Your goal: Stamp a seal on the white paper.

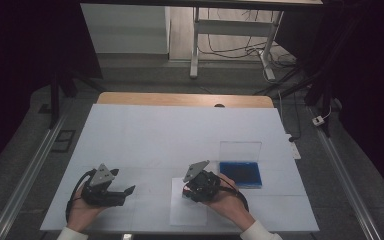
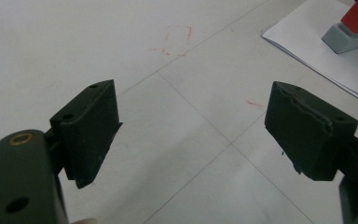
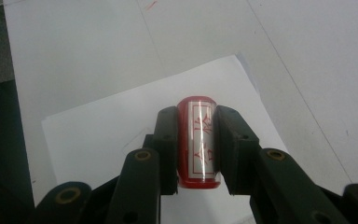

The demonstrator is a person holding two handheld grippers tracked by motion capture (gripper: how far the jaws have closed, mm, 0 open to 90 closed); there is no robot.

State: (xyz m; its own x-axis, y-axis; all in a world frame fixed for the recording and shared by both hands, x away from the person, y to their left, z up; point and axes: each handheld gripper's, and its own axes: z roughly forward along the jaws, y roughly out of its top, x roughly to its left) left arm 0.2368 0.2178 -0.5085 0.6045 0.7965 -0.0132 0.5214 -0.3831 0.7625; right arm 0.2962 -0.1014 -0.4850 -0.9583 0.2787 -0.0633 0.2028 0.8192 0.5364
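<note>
Right gripper (image 3: pixel 195 144) has its fingers (image 3: pixel 167 140) clamped on a red, cylinder-shaped stamp with a white label of red characters (image 3: pixel 196 140), held low in the middle of the right gripper view, directly over the white sheet of paper (image 3: pixel 98 135). In the high view that same right gripper (image 1: pixel 187 189) sits at lower centre, over the sheet, with the open blue ink pad in its clear-lidded case (image 1: pixel 240 174) just to the right on the white desk (image 1: pixel 155 135). Left gripper (image 2: pixel 191 126) idles at lower left, fingers wide apart, nothing between them. This looks like the stamping step; whether the stamp face already touches the paper is hard to tell. Next move calls for a straight, firm press down, then a clean lift.
</note>
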